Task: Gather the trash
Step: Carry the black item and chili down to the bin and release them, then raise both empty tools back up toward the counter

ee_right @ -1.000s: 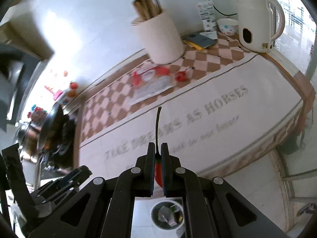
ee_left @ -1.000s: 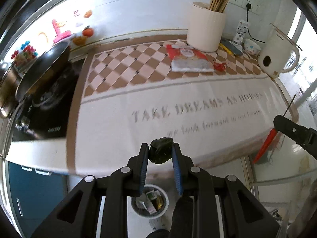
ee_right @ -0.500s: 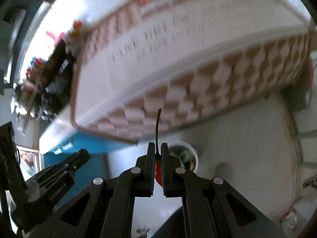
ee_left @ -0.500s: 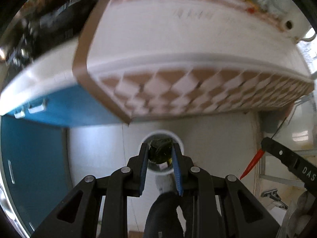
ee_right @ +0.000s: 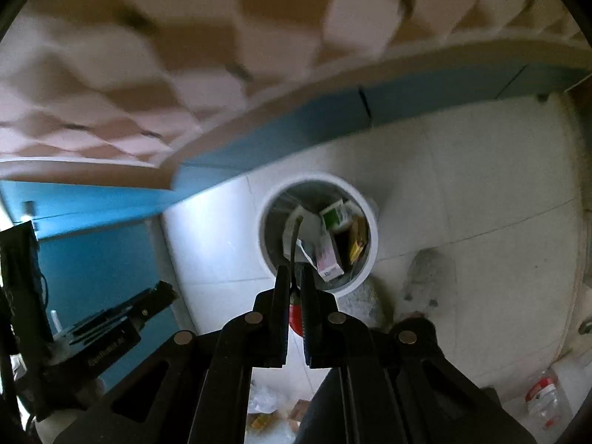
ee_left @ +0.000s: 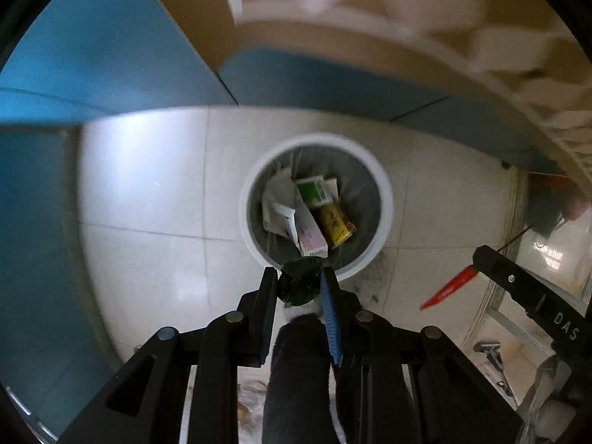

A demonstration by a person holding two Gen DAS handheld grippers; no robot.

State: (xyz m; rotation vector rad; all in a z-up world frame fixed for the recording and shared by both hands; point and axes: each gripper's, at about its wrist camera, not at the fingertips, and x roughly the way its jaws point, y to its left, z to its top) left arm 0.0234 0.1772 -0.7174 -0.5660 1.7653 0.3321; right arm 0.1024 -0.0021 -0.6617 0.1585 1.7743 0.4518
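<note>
Under blurred cloth (ee_left: 370, 3), bin (ee_left: 384, 199) (half-lit)

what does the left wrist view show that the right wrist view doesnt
Left wrist view only: the dark green wad clamped in the left tool, and the whole red chili sticking out of the right tool.
Right wrist view only: the plastic bottle lying on the floor at lower right, and the chili's long dark stem rising from the right tool.
Both: the white bin holding boxes, and the blue cabinet.

Right gripper (ee_right: 295, 277) is clamped on a red chili (ee_right: 295, 316), hanging right above the white bin (ee_right: 373, 236).
</note>
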